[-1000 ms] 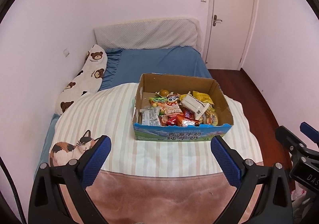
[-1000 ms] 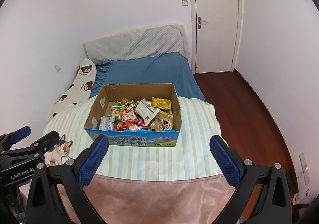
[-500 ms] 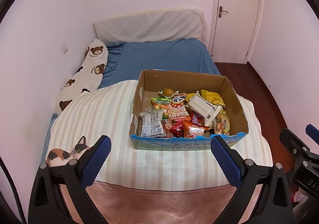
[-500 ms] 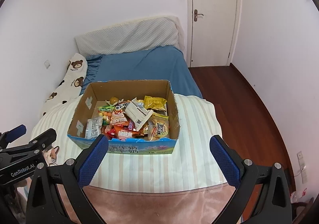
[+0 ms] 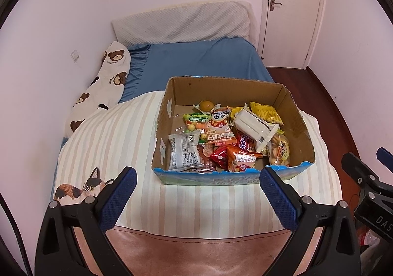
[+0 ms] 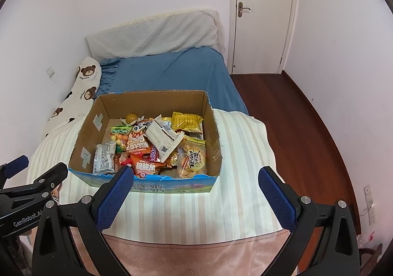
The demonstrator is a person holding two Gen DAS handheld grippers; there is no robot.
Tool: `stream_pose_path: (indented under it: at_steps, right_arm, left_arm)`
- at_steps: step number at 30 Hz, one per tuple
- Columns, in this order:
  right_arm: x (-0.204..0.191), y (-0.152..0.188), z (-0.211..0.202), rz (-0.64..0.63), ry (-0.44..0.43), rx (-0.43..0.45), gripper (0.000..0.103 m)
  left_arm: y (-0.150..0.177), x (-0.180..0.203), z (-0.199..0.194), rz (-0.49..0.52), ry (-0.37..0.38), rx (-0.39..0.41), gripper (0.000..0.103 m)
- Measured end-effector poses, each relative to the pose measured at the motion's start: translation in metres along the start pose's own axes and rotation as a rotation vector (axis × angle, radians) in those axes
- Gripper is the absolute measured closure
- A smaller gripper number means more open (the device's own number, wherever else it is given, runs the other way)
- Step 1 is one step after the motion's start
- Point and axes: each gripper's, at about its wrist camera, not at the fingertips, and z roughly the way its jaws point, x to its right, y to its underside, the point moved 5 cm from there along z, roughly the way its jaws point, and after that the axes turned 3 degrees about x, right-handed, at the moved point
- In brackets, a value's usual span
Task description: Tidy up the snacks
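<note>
The lower packets in the box (image 5: 298, 126) are covered by upper ones. The box's front print is partly blocked by a finger (image 6: 115, 200). The cat print (image 5: 78, 190) is partly hidden.

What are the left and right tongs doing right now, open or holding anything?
Left tongs: open, holding nothing, just short of the snack box.
Right tongs: open, holding nothing, also short of the box.
</note>
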Motion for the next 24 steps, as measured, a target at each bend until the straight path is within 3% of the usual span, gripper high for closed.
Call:
stream_pose_path:
  at_steps: [24]
  right_arm:
    - [0.0006,0.0034,0.0,-0.004,0.005,-0.003,0.0]
  left_arm:
    - [0.0,0.0024,-0.0031,0.002,0.017,0.0,0.001]
